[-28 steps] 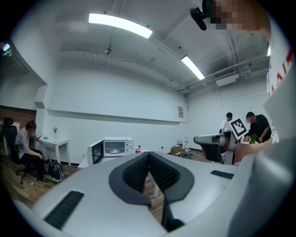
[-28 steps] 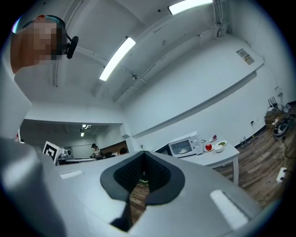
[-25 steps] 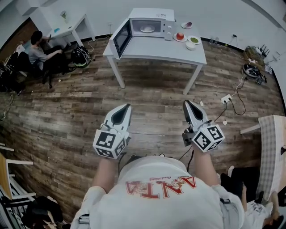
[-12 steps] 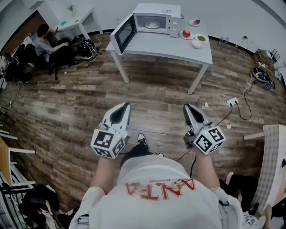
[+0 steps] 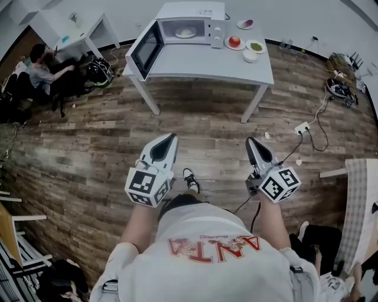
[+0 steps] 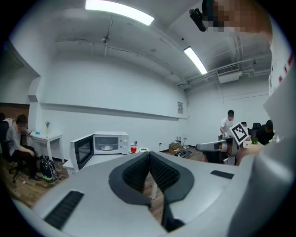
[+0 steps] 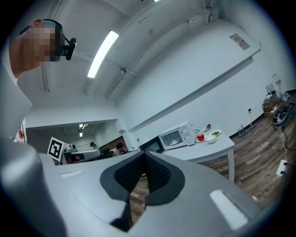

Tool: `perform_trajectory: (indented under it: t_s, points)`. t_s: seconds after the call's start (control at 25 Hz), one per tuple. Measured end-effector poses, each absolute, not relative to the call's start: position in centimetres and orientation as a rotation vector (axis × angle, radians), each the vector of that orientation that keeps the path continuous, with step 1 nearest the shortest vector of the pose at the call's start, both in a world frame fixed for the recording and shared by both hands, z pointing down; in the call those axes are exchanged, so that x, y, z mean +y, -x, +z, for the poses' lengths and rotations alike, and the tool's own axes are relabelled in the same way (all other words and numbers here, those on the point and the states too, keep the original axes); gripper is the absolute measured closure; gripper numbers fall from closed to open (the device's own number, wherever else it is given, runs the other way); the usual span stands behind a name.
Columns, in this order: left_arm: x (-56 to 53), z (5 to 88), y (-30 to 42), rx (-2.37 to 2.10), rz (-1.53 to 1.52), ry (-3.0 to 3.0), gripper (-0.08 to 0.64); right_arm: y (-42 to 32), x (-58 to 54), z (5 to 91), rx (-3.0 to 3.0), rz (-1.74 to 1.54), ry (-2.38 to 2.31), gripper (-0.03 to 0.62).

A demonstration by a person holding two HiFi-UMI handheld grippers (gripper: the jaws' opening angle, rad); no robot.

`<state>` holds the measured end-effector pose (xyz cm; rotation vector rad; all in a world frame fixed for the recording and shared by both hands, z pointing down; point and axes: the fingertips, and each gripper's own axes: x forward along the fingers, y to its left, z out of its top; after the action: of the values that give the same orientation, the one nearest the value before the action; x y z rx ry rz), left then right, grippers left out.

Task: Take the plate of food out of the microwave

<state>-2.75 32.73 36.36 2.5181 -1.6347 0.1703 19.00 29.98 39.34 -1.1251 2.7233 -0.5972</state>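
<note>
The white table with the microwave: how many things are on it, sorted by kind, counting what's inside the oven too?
Microwave: 1
Plate of food inside it: 1
Plates beside it: 3 (red fruit, green food, dark food)
White bowl: 1
Total: 6
</note>
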Motion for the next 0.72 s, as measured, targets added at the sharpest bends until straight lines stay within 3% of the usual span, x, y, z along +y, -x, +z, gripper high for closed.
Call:
perform_trajectory:
  t_s: [0.24,0.72]
  points:
    - [26.2,36.6,5.8,-1.649,0.181,-2.496,0.551,-17.7,23.0,37.9,2.705,-0.578,1.173,0.59]
    - [17.1,37.7,15.2,-1.695,0.148,-2.408,0.551,-5.9,12.4,38.1,2.838,-0.62,1.074,0.589]
